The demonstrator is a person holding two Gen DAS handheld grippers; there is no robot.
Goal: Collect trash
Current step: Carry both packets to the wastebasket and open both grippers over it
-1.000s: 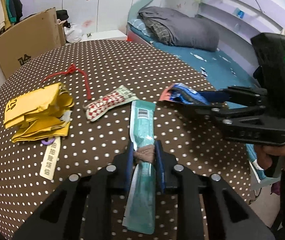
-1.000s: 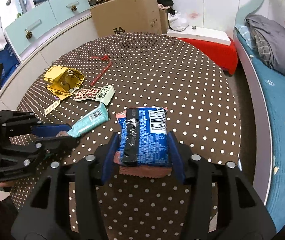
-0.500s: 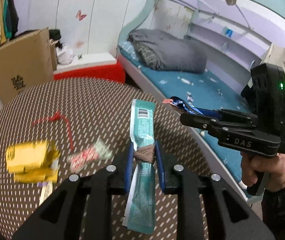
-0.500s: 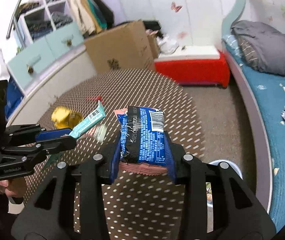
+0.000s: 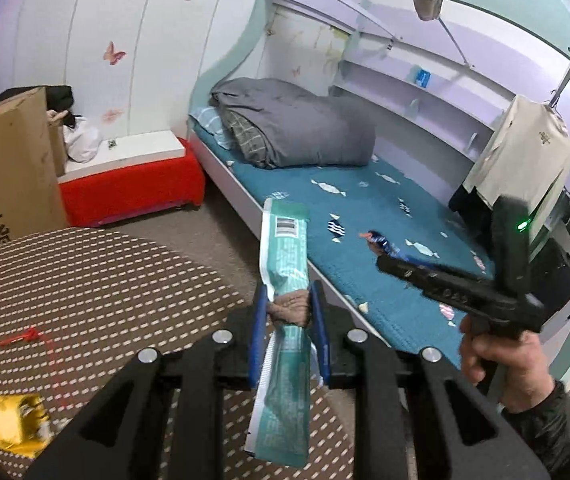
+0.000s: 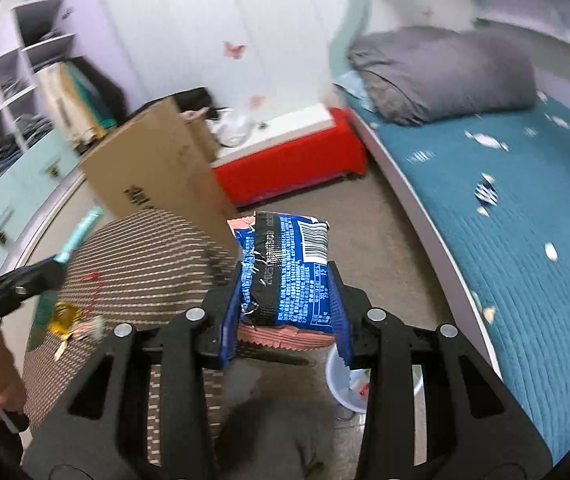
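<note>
My left gripper (image 5: 287, 308) is shut on a long teal wrapper (image 5: 283, 256) and holds it in the air past the right edge of the brown dotted table (image 5: 97, 280). My right gripper (image 6: 285, 300) is shut on a blue snack packet (image 6: 287, 268) and holds it above the floor, just over a pale bin (image 6: 343, 380) that shows partly behind its fingers. In the left wrist view the right gripper (image 5: 389, 258) is to the right, over the bed. A yellow wrapper (image 5: 5, 420) and a red string (image 5: 25, 338) lie on the table.
A cardboard box (image 6: 157, 172) stands behind the table. A red bench (image 6: 285, 164) and a bed with a teal cover (image 6: 505, 220) and grey bedding are to the right. A red-and-white wrapper (image 6: 89, 326) lies by the yellow one.
Both grippers have lifted off the table with their wrappers and swung right, away from the table toward the floor by the bed. The bin has come into the right wrist view.
</note>
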